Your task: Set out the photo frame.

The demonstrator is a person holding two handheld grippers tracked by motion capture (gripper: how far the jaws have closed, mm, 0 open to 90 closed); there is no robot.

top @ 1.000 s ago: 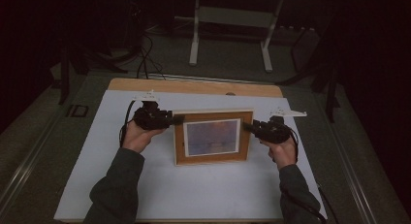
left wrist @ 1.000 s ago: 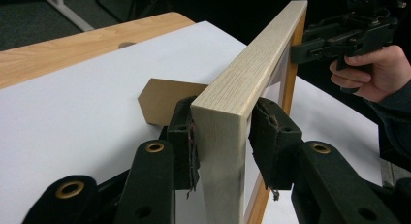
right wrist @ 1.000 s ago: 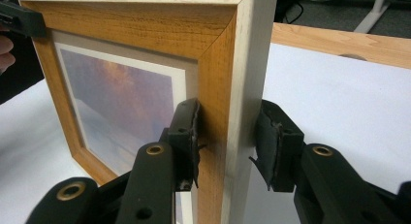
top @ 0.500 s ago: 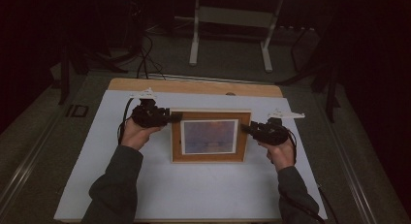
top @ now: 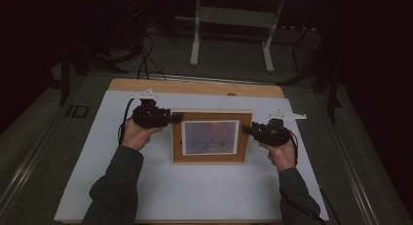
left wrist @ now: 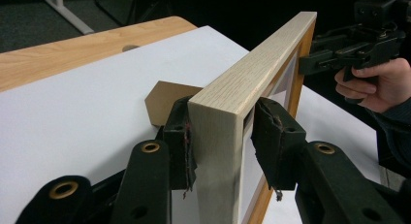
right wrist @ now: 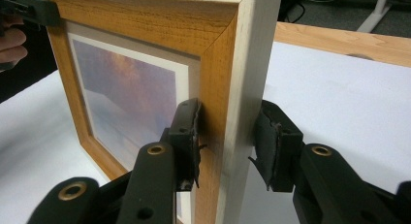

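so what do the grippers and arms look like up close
Both grippers, left and right, are black, with brass-ringed holes and frayed dark pads. Each carries a pale plate on top; a black cable loops from the left one. The sleeves are dark grey-green.

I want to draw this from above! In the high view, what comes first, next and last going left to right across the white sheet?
Left claw → picture frame → right claw.
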